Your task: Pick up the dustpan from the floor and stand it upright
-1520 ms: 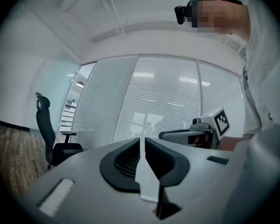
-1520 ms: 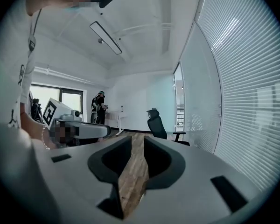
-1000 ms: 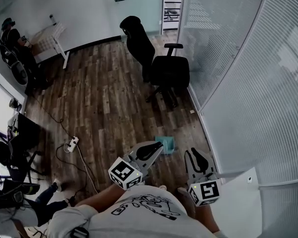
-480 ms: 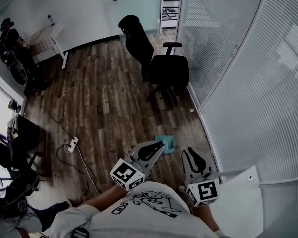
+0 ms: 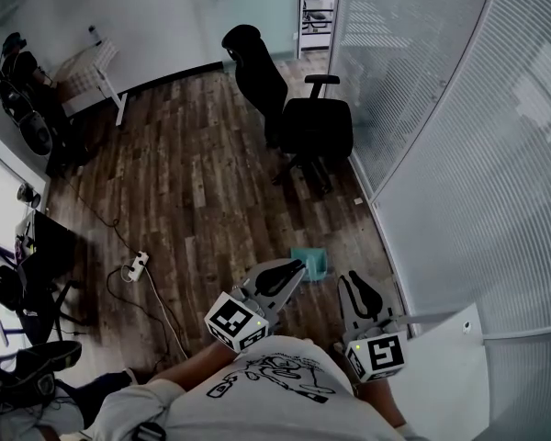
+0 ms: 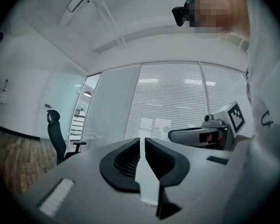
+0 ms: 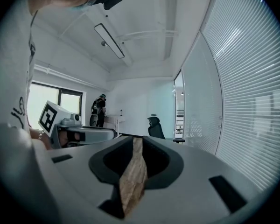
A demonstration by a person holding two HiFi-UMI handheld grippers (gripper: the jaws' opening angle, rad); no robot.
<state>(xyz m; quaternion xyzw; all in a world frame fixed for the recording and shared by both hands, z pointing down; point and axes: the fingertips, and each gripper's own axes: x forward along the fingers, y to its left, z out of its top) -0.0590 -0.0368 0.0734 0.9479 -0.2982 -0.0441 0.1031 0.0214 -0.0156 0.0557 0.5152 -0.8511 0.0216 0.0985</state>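
Narrowing right fingers [image 7: 159, 164], ajar left fingers [image 6: 170, 160]; empty

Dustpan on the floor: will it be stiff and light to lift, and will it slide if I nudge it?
The dustpan looks like small moulded teal plastic, so it is probably stiff and light. It lies on a smooth wood floor, so a nudge would likely slide it. Its shape is too small to make out, so tipping is hard to judge.

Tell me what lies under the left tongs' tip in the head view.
A teal dustpan lies on the wooden floor. The left tongs cover its left part, so its full shape is hidden.
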